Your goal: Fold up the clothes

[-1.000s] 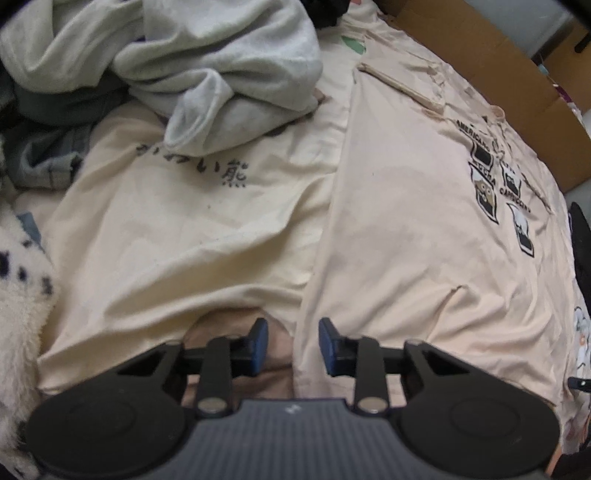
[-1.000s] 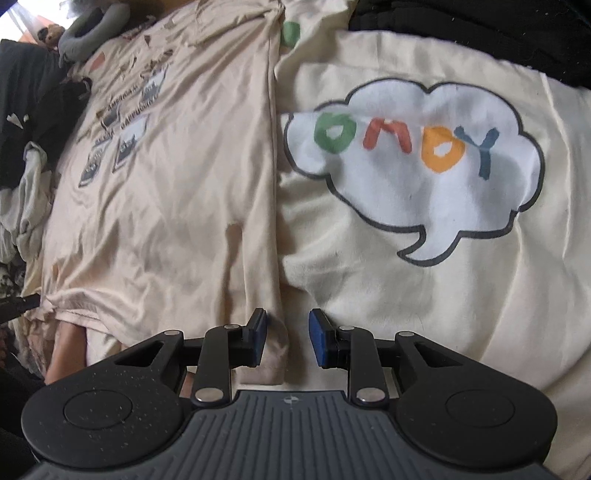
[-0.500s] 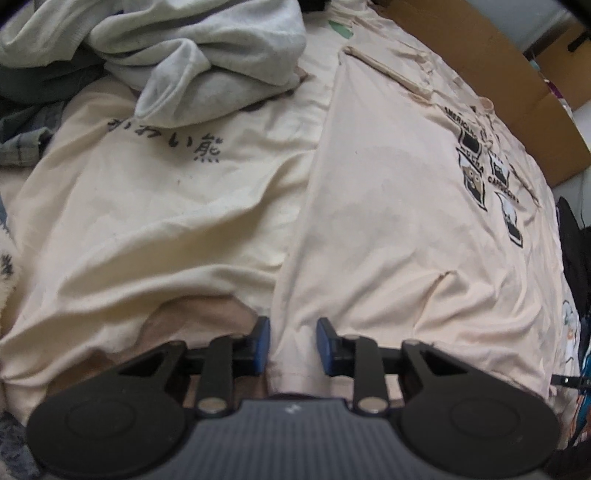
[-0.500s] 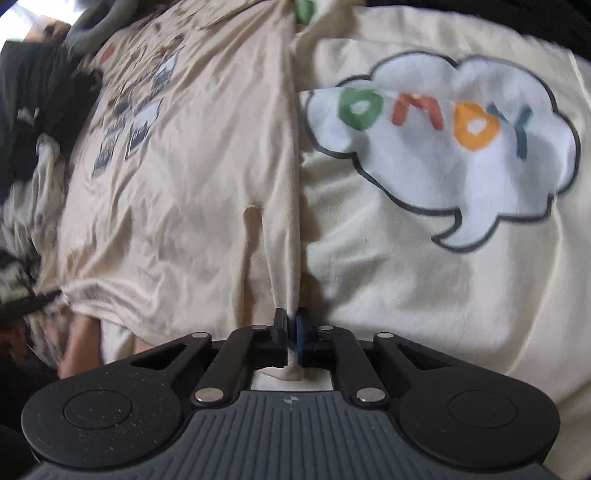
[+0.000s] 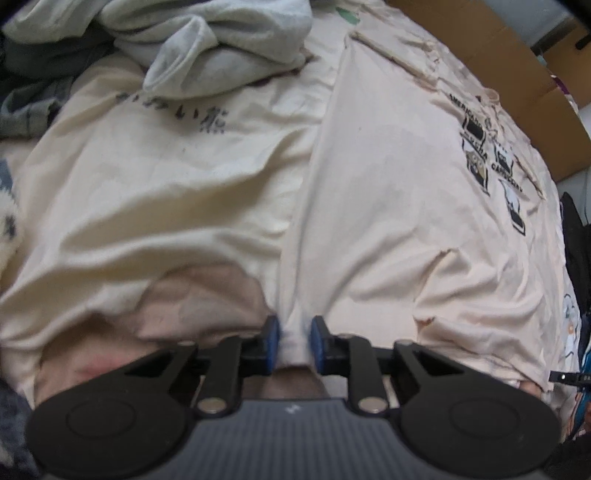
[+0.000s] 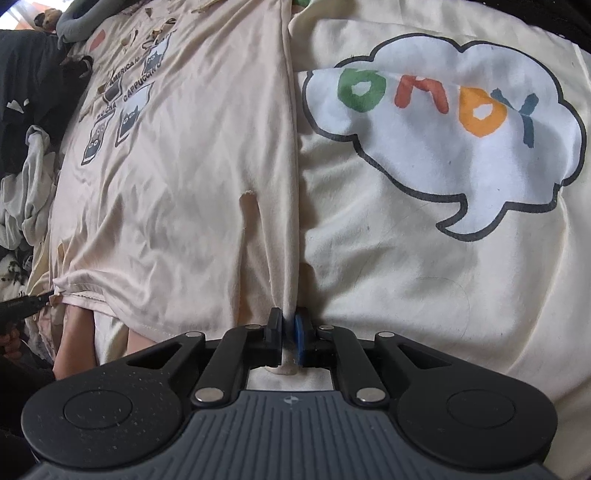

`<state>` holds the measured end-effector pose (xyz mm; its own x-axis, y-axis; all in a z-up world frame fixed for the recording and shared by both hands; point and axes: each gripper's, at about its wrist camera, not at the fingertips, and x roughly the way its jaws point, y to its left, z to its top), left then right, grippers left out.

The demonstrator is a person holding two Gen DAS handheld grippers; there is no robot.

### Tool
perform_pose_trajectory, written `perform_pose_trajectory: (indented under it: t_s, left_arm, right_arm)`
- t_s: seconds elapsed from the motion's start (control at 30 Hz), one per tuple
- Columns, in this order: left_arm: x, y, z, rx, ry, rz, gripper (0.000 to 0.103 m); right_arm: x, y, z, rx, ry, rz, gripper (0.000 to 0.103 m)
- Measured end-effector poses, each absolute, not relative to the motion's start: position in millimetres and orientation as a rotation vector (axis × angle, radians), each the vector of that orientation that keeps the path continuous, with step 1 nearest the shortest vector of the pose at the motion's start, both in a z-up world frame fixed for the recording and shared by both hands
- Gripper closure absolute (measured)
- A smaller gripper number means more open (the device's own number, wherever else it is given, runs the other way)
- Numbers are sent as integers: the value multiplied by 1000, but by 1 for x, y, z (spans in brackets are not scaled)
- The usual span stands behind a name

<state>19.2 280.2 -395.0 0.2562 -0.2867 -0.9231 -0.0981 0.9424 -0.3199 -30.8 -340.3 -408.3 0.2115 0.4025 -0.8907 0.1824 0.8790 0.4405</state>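
Note:
A peach T-shirt (image 5: 388, 184) with cat and coffee prints lies flat, print up, also in the right wrist view as the T-shirt (image 6: 177, 166). My left gripper (image 5: 294, 341) sits at one bottom corner of its hem. The jaws are narrowed but still open, with the corner of cloth between the blue pads (image 5: 271, 339). My right gripper (image 6: 289, 332) is shut on the opposite bottom corner, at the side seam, and a fold of cloth pokes out behind the fingers.
A cream shirt with dark script (image 5: 166, 166) lies under the T-shirt on the left. A cream cloth with a speech-bubble print (image 6: 443, 122) lies on the right. Grey garments (image 5: 221, 33) are piled at the back, a cardboard box (image 5: 498, 55) behind, and dark clothes (image 6: 33, 74) at the side.
My right gripper shut on the T-shirt's corner half a second ago and still holds it. My left gripper slid forward onto the other hem corner and its jaws have narrowed.

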Motion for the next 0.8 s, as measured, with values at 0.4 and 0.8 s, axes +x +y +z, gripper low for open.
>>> perform_pose_trajectory:
  t_s: [0.4, 0.8]
  left_arm:
    - [23, 282, -364, -286, 1317, -125, 100]
    - [22, 281, -306, -290, 1298, -153, 100]
  right_arm:
    - [-36, -340, -383, 484, 1345, 146, 103]
    - [-40, -340, -322, 405, 1326, 187, 103]
